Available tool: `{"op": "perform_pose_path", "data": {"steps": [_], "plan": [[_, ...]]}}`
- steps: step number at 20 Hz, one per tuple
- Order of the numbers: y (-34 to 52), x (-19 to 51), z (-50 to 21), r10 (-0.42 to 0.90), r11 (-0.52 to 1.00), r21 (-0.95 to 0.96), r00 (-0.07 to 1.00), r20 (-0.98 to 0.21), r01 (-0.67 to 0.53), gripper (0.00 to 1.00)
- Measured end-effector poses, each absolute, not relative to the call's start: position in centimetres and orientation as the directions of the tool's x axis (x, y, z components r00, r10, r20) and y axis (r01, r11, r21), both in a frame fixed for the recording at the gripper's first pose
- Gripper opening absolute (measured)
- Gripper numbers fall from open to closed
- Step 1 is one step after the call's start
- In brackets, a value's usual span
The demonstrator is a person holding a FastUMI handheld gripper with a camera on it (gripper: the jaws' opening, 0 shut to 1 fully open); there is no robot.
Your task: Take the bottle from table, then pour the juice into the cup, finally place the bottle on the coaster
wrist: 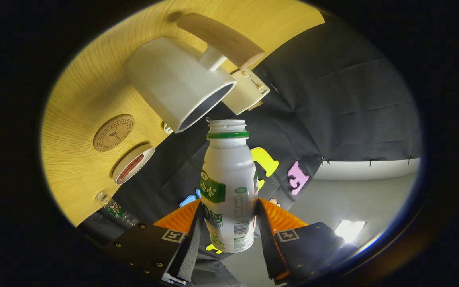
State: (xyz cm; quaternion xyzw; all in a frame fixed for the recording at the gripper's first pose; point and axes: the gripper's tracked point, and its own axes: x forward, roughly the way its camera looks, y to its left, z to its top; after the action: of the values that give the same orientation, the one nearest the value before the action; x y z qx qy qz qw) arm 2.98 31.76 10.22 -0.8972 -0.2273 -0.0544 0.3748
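My gripper (228,223) is shut on a white plastic bottle (228,175) with a green label and a green neck ring. Both fingers press on its lower body. The bottle has no cap and its open mouth points toward the rim of a white cup (177,81) just beyond it. The whole view is rolled, so the wooden table (78,91) looks tilted and the cup appears on its side, its dark inside facing the bottle mouth. No liquid stream is visible. A round cork coaster (113,132) lies on the table to the cup's side, apart from it.
A wooden disc on a white stem (221,40) stands behind the cup. A cream box with a switch (247,91) sits near the table's edge. A white dish with a reddish inside (133,163) and a clear plastic water bottle (116,209) lie beside the coaster.
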Motion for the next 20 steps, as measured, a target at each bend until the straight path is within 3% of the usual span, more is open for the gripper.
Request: {"op": "perform_pose_path", "data": {"steps": [9,20], "plan": [[31.4,3.4,9.9,0.340,-0.516,-0.760,0.909,0.241,0.395,0.68],[28.6,4.6,8.2,0.209,-0.185,-0.968,0.969,0.131,0.171,0.68]]}}
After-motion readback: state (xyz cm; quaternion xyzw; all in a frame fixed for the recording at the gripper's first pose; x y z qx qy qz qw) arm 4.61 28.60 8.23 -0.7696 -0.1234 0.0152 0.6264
